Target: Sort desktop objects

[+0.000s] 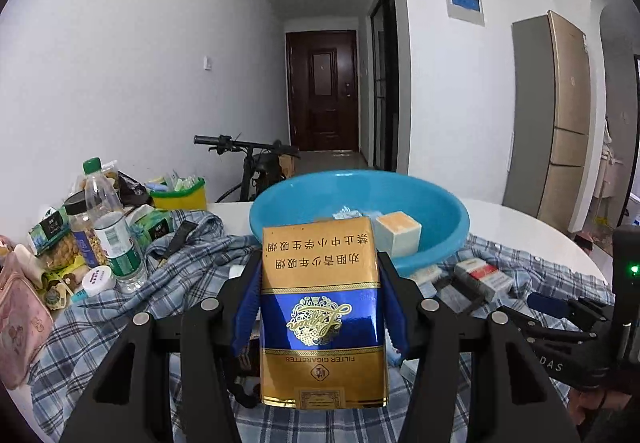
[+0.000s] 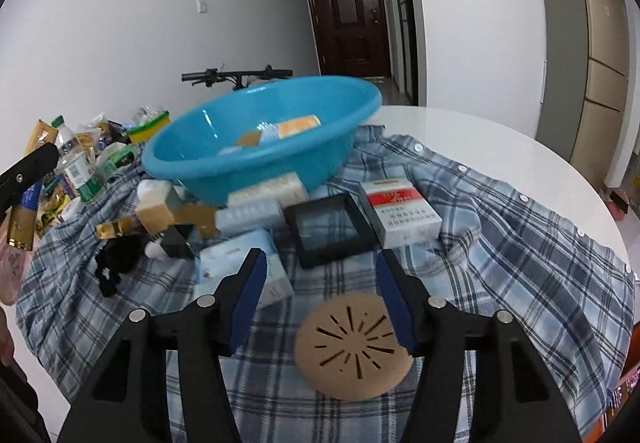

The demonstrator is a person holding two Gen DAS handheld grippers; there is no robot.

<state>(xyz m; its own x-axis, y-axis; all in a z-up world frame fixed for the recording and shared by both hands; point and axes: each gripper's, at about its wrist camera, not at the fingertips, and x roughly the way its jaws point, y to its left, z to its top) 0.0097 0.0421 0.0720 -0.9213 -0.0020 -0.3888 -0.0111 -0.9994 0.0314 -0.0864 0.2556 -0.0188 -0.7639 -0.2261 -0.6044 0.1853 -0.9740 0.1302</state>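
Observation:
My left gripper (image 1: 318, 259) is shut on a gold and blue cigarette pack (image 1: 324, 307), held upright and upside down in front of the blue basin (image 1: 440, 211). A yellow-topped cube (image 1: 398, 235) and small packets lie in the basin. The right wrist view shows my right gripper (image 2: 320, 255) open with nothing between its fingers, hovering over the plaid shirt (image 2: 500, 243). Just beyond it lie a black square frame box (image 2: 328, 231), a red and white cigarette pack (image 2: 400, 211) and a light blue box (image 2: 240, 267). A tan slotted disc (image 2: 356, 347) lies under the right finger.
A water bottle (image 1: 112, 227), snack packets, a pink pouch (image 1: 20, 323) and a yellow-green tub (image 1: 180, 195) crowd the table's left side. A black hair tie (image 2: 116, 263) lies on the shirt. The white round table (image 2: 520, 147) curves away at right. A bicycle (image 1: 256, 159) stands behind.

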